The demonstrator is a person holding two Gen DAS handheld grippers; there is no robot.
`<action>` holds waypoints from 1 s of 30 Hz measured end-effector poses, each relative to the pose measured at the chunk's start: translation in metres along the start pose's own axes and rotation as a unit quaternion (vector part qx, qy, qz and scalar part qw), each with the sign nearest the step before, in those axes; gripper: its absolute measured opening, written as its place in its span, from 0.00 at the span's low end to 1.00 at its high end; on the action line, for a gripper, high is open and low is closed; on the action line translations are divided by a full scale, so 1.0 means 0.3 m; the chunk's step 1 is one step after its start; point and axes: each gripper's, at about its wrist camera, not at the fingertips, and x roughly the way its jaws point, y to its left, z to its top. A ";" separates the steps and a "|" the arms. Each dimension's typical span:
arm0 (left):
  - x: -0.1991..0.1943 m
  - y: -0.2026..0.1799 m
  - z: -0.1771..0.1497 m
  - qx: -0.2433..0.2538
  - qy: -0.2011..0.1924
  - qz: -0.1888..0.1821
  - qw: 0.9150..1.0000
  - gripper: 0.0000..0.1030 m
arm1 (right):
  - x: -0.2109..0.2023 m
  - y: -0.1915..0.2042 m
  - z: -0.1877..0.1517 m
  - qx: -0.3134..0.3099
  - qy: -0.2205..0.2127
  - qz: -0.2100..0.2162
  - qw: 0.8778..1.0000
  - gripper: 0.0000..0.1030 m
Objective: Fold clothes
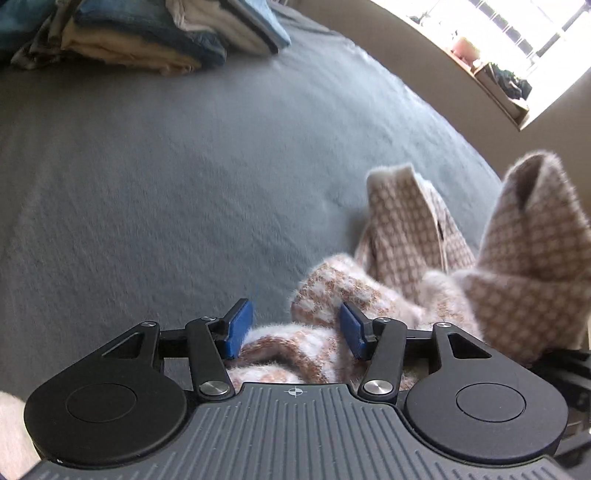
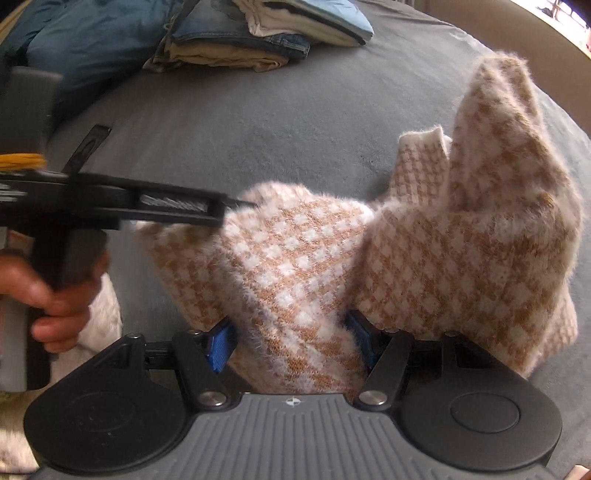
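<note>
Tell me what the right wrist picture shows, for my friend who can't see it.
A fuzzy tan-and-white checked sweater sits bunched between the blue pads of the right hand-held gripper, above a grey bed. A hand holds the left hand-held gripper against the sweater. Folded clothes are stacked behind.

A bedroom at home: a wide bed [image 1: 184, 177] under a grey sheet, a pile [image 1: 147, 33] of folded clothes (jeans among them) at its far end, and a sunlit window [image 1: 517, 33] with pots [image 1: 466, 48] on the sill.
</note>
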 end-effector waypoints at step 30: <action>-0.095 -0.005 -0.066 0.030 -0.003 0.049 0.998 0.49 | -0.184 -0.373 -0.028 0.221 -0.112 0.049 0.967 0.14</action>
